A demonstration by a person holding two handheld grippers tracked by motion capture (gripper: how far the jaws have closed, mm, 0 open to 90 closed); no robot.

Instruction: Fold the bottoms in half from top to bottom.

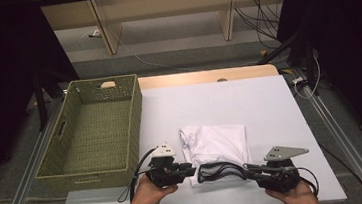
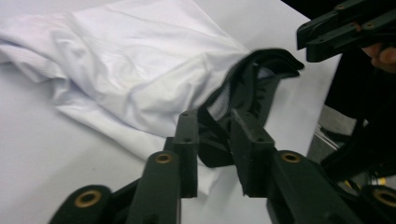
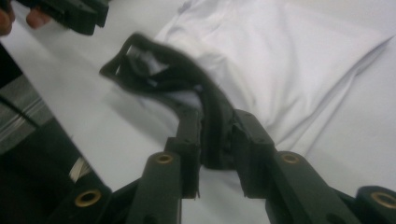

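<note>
A small black garment with mesh lining (image 1: 219, 171) is held stretched between both tools above the near edge of the white tabletop (image 1: 264, 104), partly over a folded white cloth (image 1: 216, 143). The left gripper (image 2: 214, 140) is clamped on one end, the right gripper (image 3: 217, 140) on the other. A woven green basket (image 1: 135, 121) stands at the left.

Black tongs (image 2: 215, 140) with brass rivets, grey three-cornered top plates, trailing cables.
</note>
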